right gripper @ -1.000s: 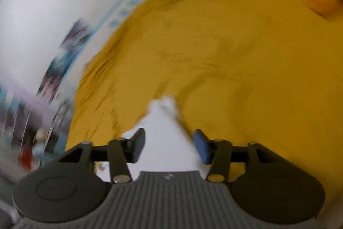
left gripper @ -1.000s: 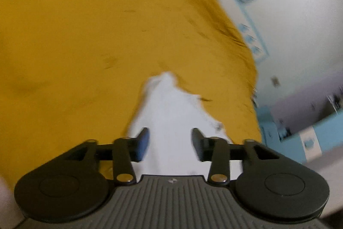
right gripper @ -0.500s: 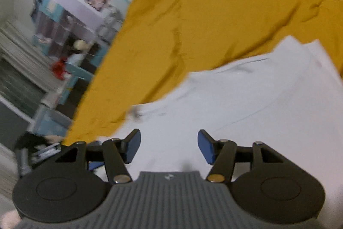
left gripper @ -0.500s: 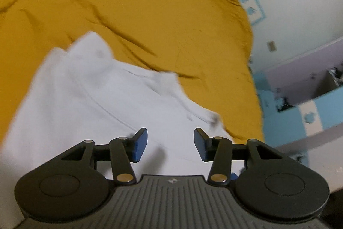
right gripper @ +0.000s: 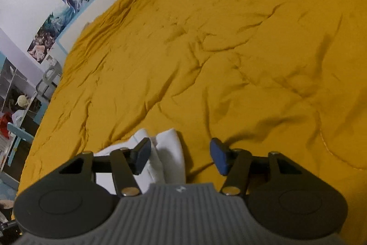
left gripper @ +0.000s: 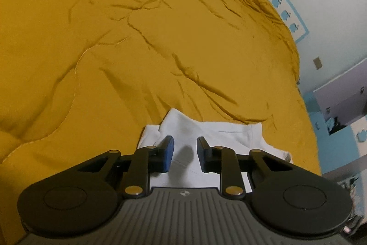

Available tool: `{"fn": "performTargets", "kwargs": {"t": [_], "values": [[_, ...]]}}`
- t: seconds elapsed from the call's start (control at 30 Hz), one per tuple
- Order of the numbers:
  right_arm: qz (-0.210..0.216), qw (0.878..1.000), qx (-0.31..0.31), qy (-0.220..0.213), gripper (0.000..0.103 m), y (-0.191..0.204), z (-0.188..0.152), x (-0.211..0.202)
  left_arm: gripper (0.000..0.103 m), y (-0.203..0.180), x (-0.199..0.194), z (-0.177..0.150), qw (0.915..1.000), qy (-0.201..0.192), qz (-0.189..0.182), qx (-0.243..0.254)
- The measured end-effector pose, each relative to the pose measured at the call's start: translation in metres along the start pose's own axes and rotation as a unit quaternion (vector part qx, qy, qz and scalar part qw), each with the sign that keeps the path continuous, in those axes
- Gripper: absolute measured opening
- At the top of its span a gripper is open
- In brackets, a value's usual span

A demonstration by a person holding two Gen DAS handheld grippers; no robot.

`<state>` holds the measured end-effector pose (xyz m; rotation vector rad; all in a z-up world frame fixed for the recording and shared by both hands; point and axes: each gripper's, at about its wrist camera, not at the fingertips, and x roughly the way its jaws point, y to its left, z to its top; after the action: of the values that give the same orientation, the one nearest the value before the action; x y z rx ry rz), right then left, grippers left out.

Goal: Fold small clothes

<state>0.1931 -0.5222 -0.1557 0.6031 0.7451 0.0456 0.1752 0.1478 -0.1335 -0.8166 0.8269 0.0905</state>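
Clearly the small white cotton garment (left gripper: 213,130) lies already partly folded on the wrinkled mustard-yellow quilted bedspread (left gripper: 137,38), near the bed's nearer edge, and both tools hover just above it with nothing held. The left gripper (left gripper: 184,154) stands moderately open, its blue-padded fingers (left gripper: 168,150) poised over the middle of the cloth; a dark shadow sits on the fabric between them. The right gripper (right gripper: 181,156) is spread wider, one finger over the garment's rolled edge (right gripper: 169,148) and the other over bare bedspread.

To do the next fold well, I would judge it best to lower each gripper onto a stitched hem or corner rather than the slack middle, close on all layers at once, and lift both sides evenly so the stack does not slide apart.

The garment looks soft, thin and matte, with a seam line and a rounded, doubled-over ridge. The bedspread is thick and puffy, with stitched quilting curves and many creases, so it may give under pressure and snag a finger.
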Motion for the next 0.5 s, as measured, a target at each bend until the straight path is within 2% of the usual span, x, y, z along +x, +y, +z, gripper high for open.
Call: {"fn": "performTargets", "kwargs": {"t": [0.1, 0.17, 0.2, 0.3, 0.4, 0.5], "values": [[-0.019, 0.999, -0.017, -0.024, 0.054, 0.021, -0.002, -0.023, 0.032, -0.014, -0.02, 0.005, 0.9999, -0.01, -0.006, 0.001], [0.01, 0.999, -0.025, -0.047, 0.054, 0.038, -0.003, -0.054, 0.035, -0.032, -0.05, -0.001, 0.9987, -0.029, -0.035, 0.022], [0.035, 0.997, -0.03, -0.057, 0.054, 0.048, -0.008, -0.072, 0.04, -0.043, -0.065, -0.008, 0.9974, -0.034, -0.05, 0.039], [0.093, 0.992, -0.059, -0.068, 0.054, 0.08, -0.035, -0.112, 0.045, -0.073, -0.109, -0.045, 0.9908, -0.049, -0.088, 0.091], [0.145, 0.986, -0.079, -0.038, 0.055, 0.112, -0.082, -0.133, 0.047, -0.087, -0.138, -0.093, 0.9854, -0.059, -0.119, 0.106], [0.18, 0.98, -0.089, 0.005, 0.057, 0.132, -0.134, -0.138, 0.047, -0.082, -0.142, -0.135, 0.986, -0.036, -0.137, 0.088]]}}
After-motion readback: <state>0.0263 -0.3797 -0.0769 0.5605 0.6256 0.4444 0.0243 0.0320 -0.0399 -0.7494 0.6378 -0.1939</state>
